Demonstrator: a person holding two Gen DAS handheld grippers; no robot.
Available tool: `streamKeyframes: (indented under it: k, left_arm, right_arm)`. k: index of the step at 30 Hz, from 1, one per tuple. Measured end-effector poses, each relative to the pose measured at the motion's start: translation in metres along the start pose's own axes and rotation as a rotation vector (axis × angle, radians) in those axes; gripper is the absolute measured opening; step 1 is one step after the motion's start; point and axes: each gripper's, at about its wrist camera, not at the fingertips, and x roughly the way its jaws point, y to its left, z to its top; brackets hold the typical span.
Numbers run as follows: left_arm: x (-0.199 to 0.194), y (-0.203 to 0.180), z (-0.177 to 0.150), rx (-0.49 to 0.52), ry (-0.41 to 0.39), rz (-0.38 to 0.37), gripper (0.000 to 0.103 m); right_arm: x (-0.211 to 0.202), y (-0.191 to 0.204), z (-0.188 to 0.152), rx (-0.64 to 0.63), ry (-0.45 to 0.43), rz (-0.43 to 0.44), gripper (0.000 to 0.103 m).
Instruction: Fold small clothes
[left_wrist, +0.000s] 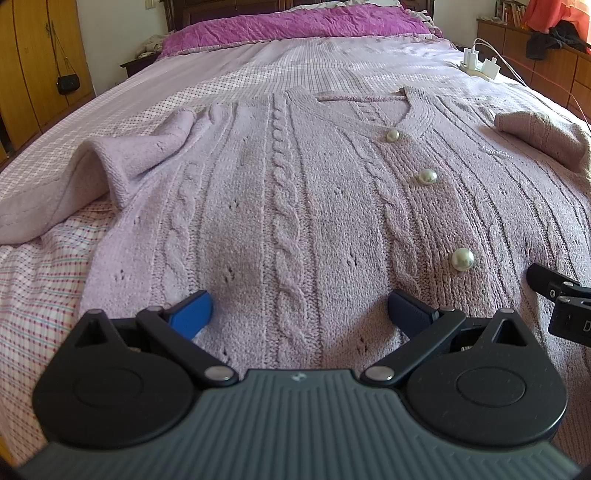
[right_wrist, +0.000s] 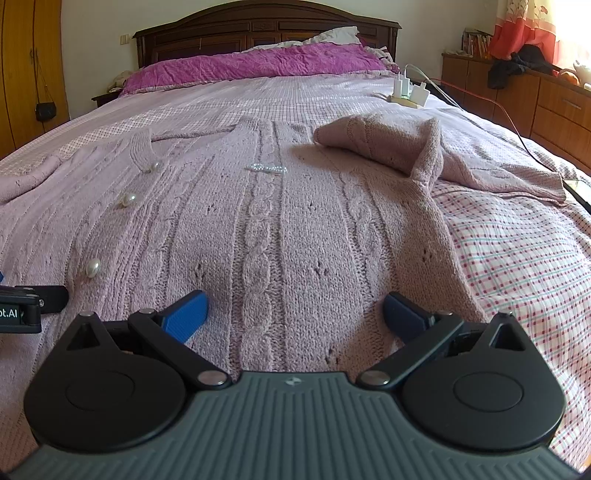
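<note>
A pale pink cable-knit cardigan (left_wrist: 295, 192) with pearl buttons (left_wrist: 427, 176) lies flat, front up, on the bed; it also shows in the right wrist view (right_wrist: 266, 229). Its left sleeve (left_wrist: 122, 162) is bunched at the left, its right sleeve (right_wrist: 388, 144) is folded up at the right. My left gripper (left_wrist: 300, 312) is open, low over the cardigan's lower hem, left of the button line. My right gripper (right_wrist: 295, 312) is open over the hem's right half. Each gripper's edge shows in the other's view.
The bed has a checked sheet (right_wrist: 517, 266) and a magenta quilt (right_wrist: 258, 66) at the headboard. A power strip with chargers and cables (right_wrist: 408, 92) lies on the bed's right edge. A wooden cabinet (right_wrist: 546, 107) stands right, a wardrobe (left_wrist: 33, 74) left.
</note>
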Motion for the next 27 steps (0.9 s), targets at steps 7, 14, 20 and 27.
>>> streamKeyframes:
  k: [7,14,20,27]
  left_arm:
    - [-0.0012,0.0008,-0.0009,0.0,-0.002,0.0,0.103]
    - [-0.0016,0.0011,-0.001,0.0,-0.003,0.0,0.103]
    - [-0.0018,0.0011,-0.0013,0.001,-0.005,0.0,0.103]
    - [-0.0019,0.0012,-0.0016,0.0,-0.006,0.0,0.103]
  right_arm:
    - [-0.0005,0.0005,-0.0003,-0.002,-0.001,-0.001,0.103]
    - [-0.0004,0.0008,-0.0006,-0.003,-0.002,-0.002,0.103]
    - [0.0,0.0007,-0.0008,-0.003,-0.003,-0.002,0.103]
    - [-0.0006,0.0004,-0.001,-0.003,-0.003,-0.002,0.103]
